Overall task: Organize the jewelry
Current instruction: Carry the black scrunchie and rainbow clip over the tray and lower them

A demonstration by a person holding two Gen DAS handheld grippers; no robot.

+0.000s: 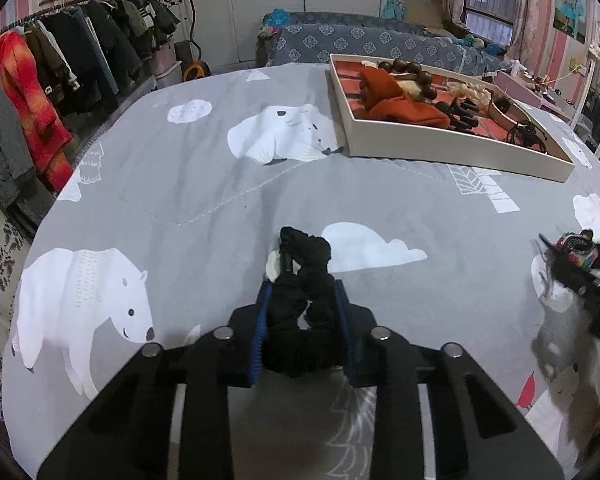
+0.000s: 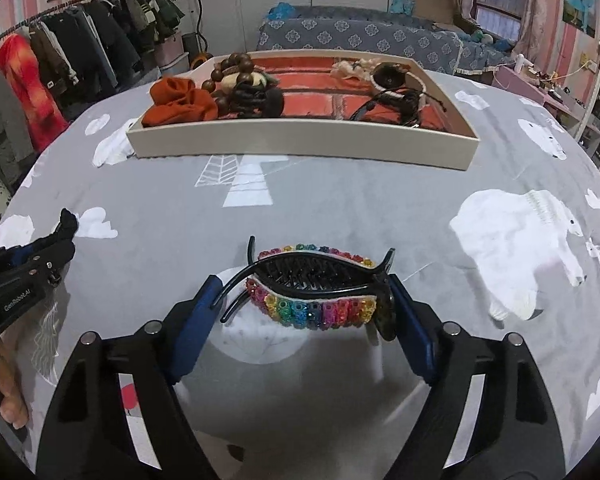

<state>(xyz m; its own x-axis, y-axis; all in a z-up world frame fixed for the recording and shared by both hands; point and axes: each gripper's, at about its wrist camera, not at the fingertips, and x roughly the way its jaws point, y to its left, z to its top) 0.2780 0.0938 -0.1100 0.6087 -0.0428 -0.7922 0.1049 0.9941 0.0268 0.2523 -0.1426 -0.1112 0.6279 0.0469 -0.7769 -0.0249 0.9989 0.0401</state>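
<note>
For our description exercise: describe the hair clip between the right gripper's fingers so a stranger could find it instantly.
On the grey polar-bear bedspread, in front of the cream tray, lies a black toothed plastic hair clip. Unlike the plain black scrunchie nearby, rows of rainbow beads edge it.

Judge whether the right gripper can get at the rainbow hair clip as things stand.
Probably yes: the rainbow hair clip already lies between the right gripper's open fingers, with nothing blocking it.

Bedroom: pink striped walls (image 1: 24, 4), white wardrobe doors (image 1: 268, 4) at back, clothes rail (image 1: 60, 60) along left, curtained window (image 1: 488, 8) right, blue floral sofa (image 1: 364, 44), bed under grey polar-bear cover (image 1: 172, 168).
</note>
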